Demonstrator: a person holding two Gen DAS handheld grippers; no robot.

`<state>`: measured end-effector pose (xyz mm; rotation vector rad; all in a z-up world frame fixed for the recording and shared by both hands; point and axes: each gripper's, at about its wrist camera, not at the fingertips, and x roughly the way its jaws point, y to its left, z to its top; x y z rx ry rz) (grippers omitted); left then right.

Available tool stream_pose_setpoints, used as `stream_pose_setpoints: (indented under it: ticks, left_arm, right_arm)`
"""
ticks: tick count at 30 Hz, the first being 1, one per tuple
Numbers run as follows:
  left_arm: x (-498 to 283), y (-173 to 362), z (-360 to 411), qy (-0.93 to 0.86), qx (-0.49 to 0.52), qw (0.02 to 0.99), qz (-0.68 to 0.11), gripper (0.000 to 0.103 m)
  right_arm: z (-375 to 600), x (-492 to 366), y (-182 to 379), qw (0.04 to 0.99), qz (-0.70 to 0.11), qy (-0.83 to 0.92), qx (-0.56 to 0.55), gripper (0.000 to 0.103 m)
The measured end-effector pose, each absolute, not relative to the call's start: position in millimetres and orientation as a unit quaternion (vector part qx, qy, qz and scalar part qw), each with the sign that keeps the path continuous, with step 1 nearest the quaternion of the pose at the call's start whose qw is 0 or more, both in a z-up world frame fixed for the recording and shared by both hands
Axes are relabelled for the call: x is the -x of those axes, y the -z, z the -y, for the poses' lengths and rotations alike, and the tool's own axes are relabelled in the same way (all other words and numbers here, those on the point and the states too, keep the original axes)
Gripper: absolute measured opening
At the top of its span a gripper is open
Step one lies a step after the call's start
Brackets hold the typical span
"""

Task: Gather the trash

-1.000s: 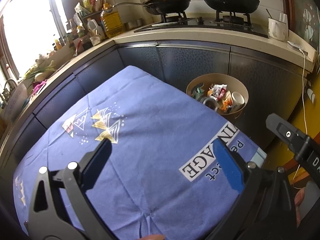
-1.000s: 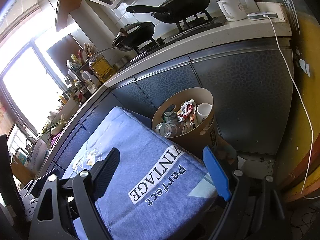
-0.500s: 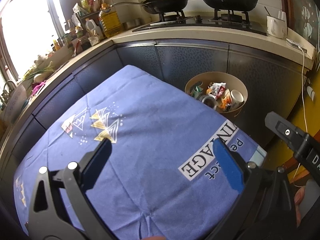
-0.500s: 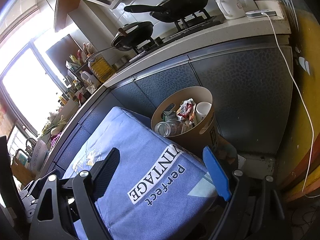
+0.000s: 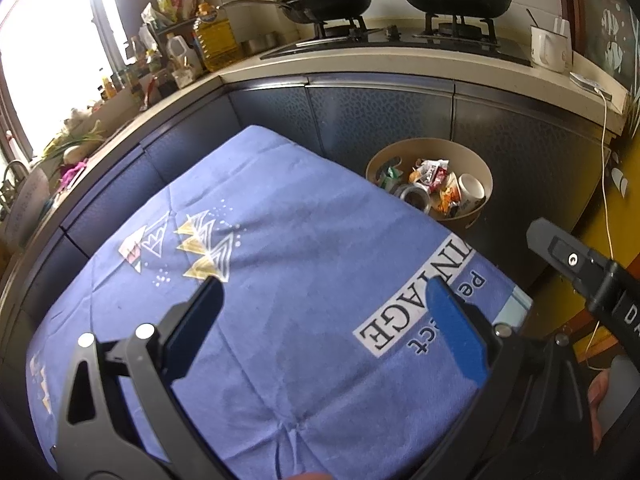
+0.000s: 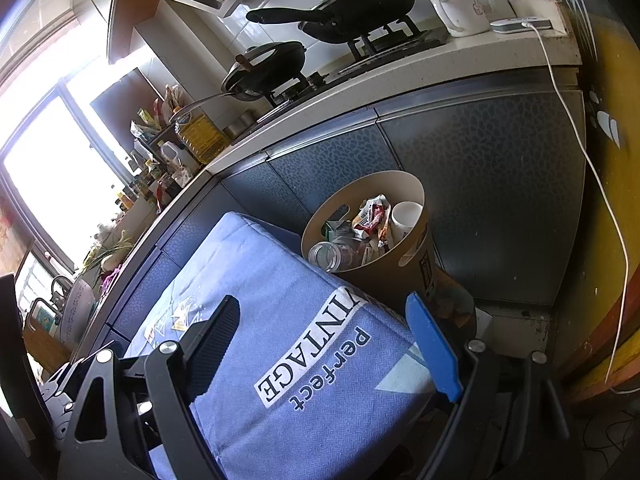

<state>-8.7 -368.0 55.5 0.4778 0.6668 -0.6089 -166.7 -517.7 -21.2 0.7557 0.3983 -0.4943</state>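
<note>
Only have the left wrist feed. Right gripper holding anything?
Observer: No. The right gripper is open and empty, over the blue cloth.
Operator: Grey ring in the bin, is it tape?
Observer: It's a clear jar on its side, mouth toward the camera.
Operator: Floor by the bin?
Observer: A brown object sits at the bin's base; can't tell what it is.
</note>
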Motion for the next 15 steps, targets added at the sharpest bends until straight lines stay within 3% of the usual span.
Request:
stream_pose_setpoints:
  ticks: [15]
  left_arm:
    - [4.8, -51.8, 365.9, 0.293, -0.229, 0.869, -0.326, 0.097]
  right_arm:
    - [517.8, 168.4, 24.6, 0.878, -0.190, 0.236, -0.371, 0.083]
